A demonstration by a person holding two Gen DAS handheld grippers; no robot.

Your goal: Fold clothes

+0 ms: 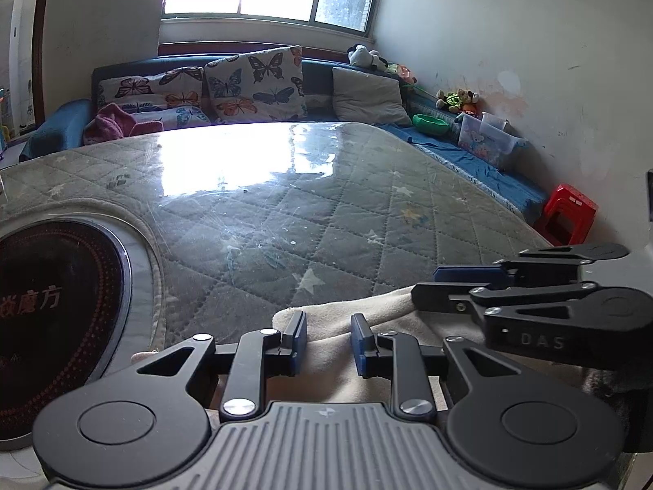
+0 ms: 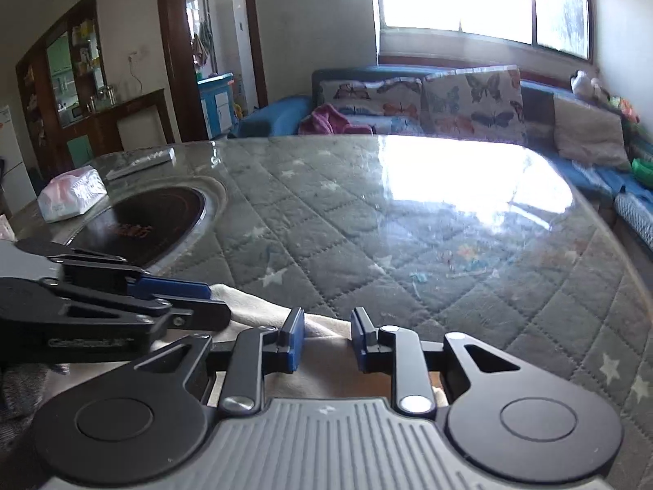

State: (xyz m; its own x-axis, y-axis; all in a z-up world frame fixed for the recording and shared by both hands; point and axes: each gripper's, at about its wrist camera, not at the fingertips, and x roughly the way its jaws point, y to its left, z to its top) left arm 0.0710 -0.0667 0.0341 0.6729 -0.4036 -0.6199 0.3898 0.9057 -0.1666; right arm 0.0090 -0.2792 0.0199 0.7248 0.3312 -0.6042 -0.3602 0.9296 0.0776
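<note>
A cream cloth [image 1: 392, 306] lies bunched at the near edge of the table, over the quilted grey-green cover [image 1: 285, 212]. In the left wrist view my left gripper [image 1: 328, 337] has its blue pads on either side of a thick fold of this cloth and grips it. My right gripper [image 1: 428, 286] comes in from the right, turned on its side, and is closed on the same cloth. The right wrist view shows the right gripper [image 2: 326, 335] holding a fold of the cloth [image 2: 253, 310]. There the left gripper [image 2: 216, 302] is at the left. Most of the cloth is hidden under the grippers.
A round black induction cooker [image 1: 53, 306] is set into the table at the left. A tissue pack [image 2: 69, 196] and a remote [image 2: 143, 161] lie beyond it. A blue sofa with butterfly cushions [image 1: 257, 81] runs behind the table. A red stool [image 1: 567, 212] stands at the right.
</note>
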